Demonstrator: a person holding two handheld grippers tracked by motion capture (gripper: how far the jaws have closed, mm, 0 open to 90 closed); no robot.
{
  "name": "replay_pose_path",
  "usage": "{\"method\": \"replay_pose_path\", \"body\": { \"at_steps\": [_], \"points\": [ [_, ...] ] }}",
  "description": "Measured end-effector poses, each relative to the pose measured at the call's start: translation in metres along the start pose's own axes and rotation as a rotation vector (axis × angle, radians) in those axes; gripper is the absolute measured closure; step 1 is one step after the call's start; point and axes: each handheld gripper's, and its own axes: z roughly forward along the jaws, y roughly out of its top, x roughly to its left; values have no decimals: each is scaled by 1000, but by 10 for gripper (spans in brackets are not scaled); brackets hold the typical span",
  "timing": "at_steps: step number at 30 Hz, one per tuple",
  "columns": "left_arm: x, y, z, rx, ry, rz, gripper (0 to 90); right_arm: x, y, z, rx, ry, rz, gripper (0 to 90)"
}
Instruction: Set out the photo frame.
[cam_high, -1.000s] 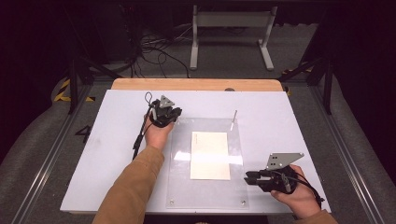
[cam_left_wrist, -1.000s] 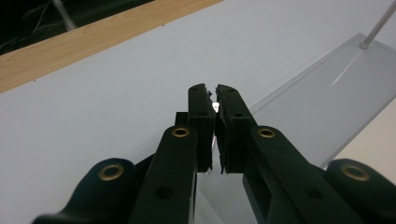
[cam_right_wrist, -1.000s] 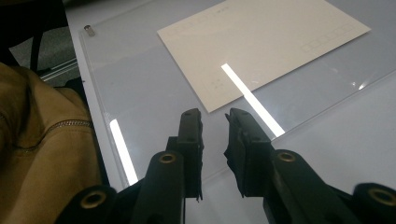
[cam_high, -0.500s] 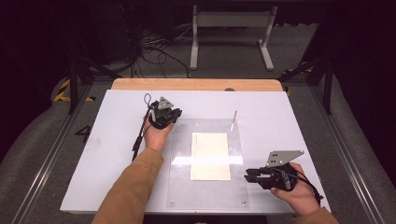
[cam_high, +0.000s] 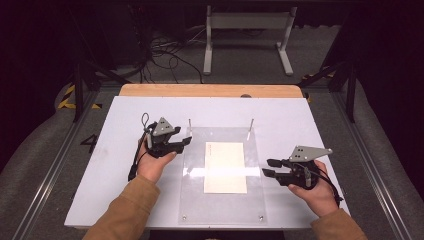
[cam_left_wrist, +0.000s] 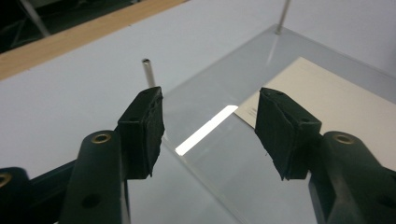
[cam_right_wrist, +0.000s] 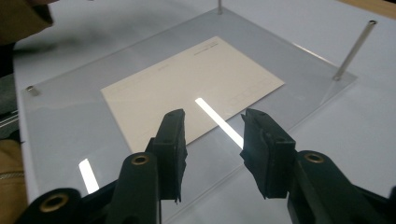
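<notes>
While held low over a white table (cam_high: 115, 165) in the high view, left gripper (cam_high: 186, 142) at the left edge of a clear plastic sheet (cam_high: 222, 210), jaws apart and pointing right toward it, nothing between them. Right gripper (cam_high: 269, 168) at the sheet's right edge, jaws likewise apart and empty, pointing left. Cream card (cam_high: 225, 167) lying flat under the middle of the sheet, between the 2 grippers and apart from both. 2 thin metal pins (cam_high: 251, 126) standing upright at the sheet's far corners, 2 small screws at its near corners. Wooden strip (cam_high: 210, 90) along the table's far edge.

Seen in the left gripper view: both black pads (cam_left_wrist: 144, 123) spread wide after just having opened, over the sheet's (cam_left_wrist: 224, 163) edge without touching it. 1 pin (cam_left_wrist: 149, 72) just beyond the left pad, card (cam_left_wrist: 327, 100) farther right under the plastic.

Seen in the right gripper view: jaws also just opened, gap empty, pads (cam_right_wrist: 172, 149) hovering at the near edge of the sheet (cam_right_wrist: 65, 116). Card (cam_right_wrist: 187, 88) straight ahead beneath the plastic, with a bright strip of reflected light across it. Tilted-looking pin (cam_right_wrist: 352, 49) at the sheet's far right corner, brown sleeve (cam_right_wrist: 23, 16) at upper left.
</notes>
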Motion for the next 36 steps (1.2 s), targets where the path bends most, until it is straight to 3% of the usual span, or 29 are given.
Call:
{"method": "replay_pose_path", "body": {
  "at_steps": [1,2,3,6,8,10,12,15,19,25,30,33,36],
  "points": [
    [-1,-3,-3,2,-8,1,414,-3,1,2,-10,-12,24,536],
    [-1,-3,-3,2,-8,1,410,-6,2,4,-42,-21,86,502],
    [-3,-8,-9,-6,-35,-17,405,-10,2,7,-81,-34,129,497],
    [-8,-16,-18,-32,-87,-59,408,-19,5,14,-96,-65,116,481],
    [-10,-19,-22,-32,-93,-52,406,-22,8,16,-95,-74,115,481],
    [-17,-23,-29,-34,-107,-30,403,-28,14,22,-78,-121,94,513],
    [-20,-27,-35,-29,-114,-18,394,-32,19,27,-57,-144,60,548],
    [-22,-32,-43,-23,-108,9,388,-42,27,39,-42,-139,-20,596],
    [-22,-38,-50,-19,-111,5,375,-58,36,50,-47,-183,25,621],
    [-22,-51,-63,-11,-93,-19,364,-74,49,65,-19,-262,31,644],
    [-23,-58,-71,-6,-82,-31,358,-85,51,79,-37,-266,19,652],
    [-26,-65,-76,4,-84,-39,353,-94,49,91,-29,-259,49,661],
    [-28,-67,-78,5,-93,-41,349,-101,46,98,-56,-255,65,674]
  ]
}}
